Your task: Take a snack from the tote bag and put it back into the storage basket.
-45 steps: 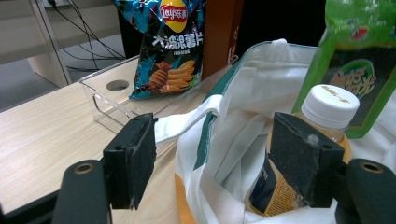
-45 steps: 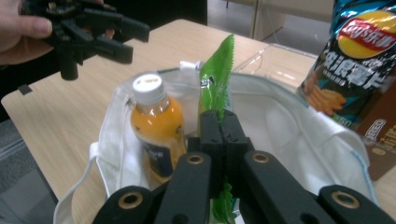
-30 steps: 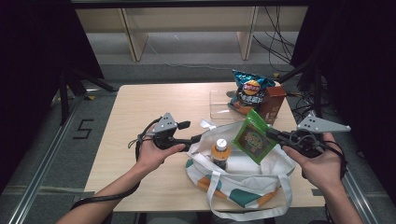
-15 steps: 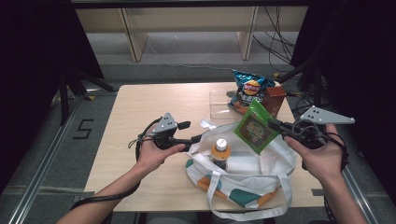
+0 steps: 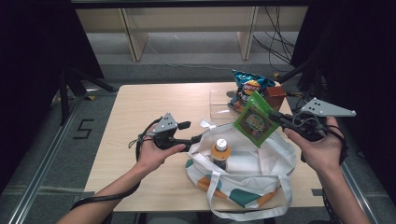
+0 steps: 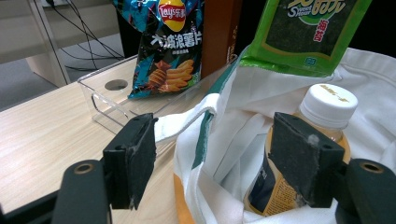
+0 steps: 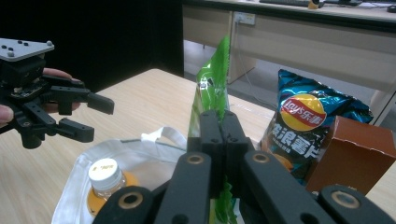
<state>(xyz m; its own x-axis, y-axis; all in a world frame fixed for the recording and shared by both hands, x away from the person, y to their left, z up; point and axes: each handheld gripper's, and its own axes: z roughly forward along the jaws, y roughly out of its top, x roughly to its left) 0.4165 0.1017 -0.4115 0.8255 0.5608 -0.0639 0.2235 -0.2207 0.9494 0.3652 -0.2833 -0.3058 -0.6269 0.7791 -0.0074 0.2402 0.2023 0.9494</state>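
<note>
Right gripper [image 5: 276, 117] jaws clamp flat green printed snack packet [image 5: 254, 119], tilted above white cloth tote bag [image 5: 243, 163]; left gripper [image 5: 198, 139] jaws open at the bag's left rim.

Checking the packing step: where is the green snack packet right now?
In the high view, the green snack packet hangs pinched in the right claw, above the right rim of the white bag, in front of the chips bag.

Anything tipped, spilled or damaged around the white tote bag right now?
Nothing stands out. The white cloth tote bag sits open on the wooden table with the orange drink bottle upright inside. The right tongs hold the flat green snack packet above the bag; the left tongs are open at its rim.
</note>
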